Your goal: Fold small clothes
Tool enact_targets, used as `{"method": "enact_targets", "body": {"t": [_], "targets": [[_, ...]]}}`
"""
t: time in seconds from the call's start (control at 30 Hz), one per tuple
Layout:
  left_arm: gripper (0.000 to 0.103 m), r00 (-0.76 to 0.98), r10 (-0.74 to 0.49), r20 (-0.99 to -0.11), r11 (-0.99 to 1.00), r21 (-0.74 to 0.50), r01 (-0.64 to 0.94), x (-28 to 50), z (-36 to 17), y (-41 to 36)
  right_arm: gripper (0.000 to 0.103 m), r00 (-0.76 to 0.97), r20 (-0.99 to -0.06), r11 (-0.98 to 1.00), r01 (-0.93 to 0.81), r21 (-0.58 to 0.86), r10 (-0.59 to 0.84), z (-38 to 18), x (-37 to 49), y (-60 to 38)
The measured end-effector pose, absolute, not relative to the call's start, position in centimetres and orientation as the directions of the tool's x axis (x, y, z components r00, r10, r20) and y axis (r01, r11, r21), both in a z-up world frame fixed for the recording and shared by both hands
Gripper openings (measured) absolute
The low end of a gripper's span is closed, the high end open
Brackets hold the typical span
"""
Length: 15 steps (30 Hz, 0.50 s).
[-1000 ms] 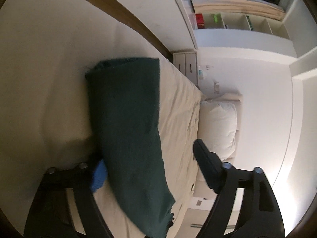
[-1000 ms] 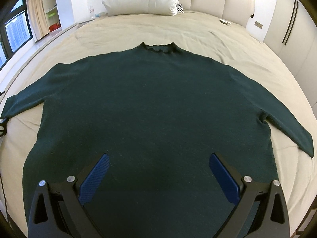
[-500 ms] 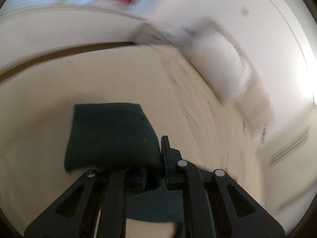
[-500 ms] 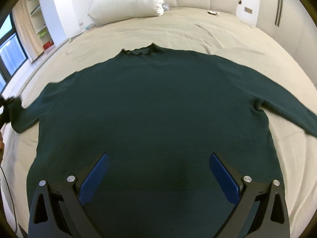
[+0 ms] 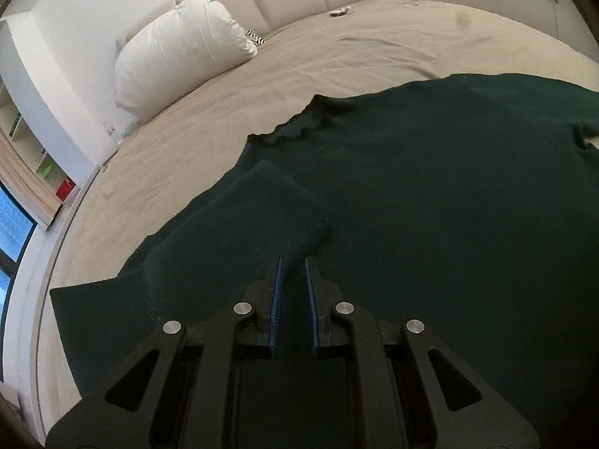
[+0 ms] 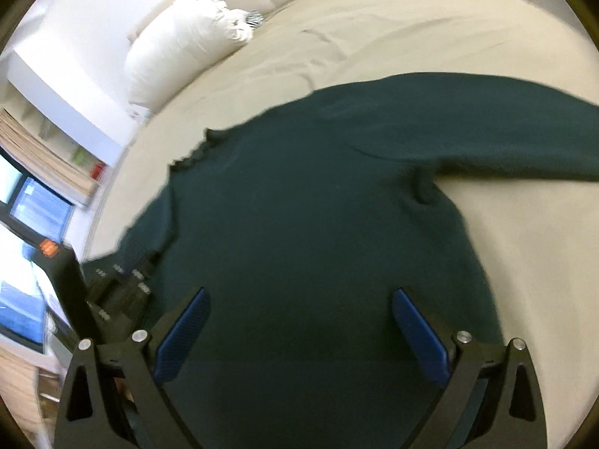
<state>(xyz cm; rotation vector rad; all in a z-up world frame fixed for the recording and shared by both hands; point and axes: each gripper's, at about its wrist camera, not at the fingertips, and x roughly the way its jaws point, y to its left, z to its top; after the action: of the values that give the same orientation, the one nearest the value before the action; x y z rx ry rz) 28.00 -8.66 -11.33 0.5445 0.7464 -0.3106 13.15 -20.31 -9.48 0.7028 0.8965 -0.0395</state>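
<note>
A dark green sweater (image 5: 430, 194) lies spread on the beige bed (image 5: 299, 71), a white pillow (image 5: 179, 60) at upper left beside shelves (image 5: 33, 157) and a window (image 5: 15, 220). The left hand-held gripper (image 5: 292, 267) pinches the folded-over sleeve (image 5: 243, 224); the right hand-held gripper (image 6: 299, 299) hovers wide apart.

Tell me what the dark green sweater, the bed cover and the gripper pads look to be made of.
Sweater: looks like a soft knit, matte and fuzzy, with a wavy ribbed collar.
Bed cover: seems a woven beige fabric, matte, with shallow creases.
Pads on the right hand-held gripper: blue with fine ridges, probably rubber or textured plastic, on black frames that look like hard plastic.
</note>
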Motion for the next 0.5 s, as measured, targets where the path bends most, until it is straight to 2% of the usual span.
{"method": "enact_targets", "body": {"t": [0.17, 0.3, 0.43, 0.5], "targets": [[0.012, 0.629, -0.14, -0.765, 0.822, 0.265, 0.505, 28.3, -11.8, -6.6, 0.095, 0.627, -0.662, 0.704, 0.244, 0.667, 0.41, -9.6, 17.9, -18.5], [0.012, 0.66, -0.229, -0.715, 0.885, 0.129, 0.447, 26.8, -9.2, -2.1, 0.093, 0.59, -0.644, 0.732, 0.126, 0.669, 0.487, -8.4, 22.9, -14.8], [0.012, 0.698, -0.249, -0.671, 0.943, -0.005, 0.332, 27.1, -7.0, 3.0, 0.083, 0.522, -0.617, 0.694, 0.064, 0.718, 0.589, -8.5, 28.5, -11.4], [0.012, 0.695, -0.255, -0.672, 0.958, -0.076, 0.278, 28.5, -6.9, 5.7, 0.077, 0.47, -0.656, 0.716, 0.07, 0.694, 0.59, -9.6, 31.4, -9.3]]}}
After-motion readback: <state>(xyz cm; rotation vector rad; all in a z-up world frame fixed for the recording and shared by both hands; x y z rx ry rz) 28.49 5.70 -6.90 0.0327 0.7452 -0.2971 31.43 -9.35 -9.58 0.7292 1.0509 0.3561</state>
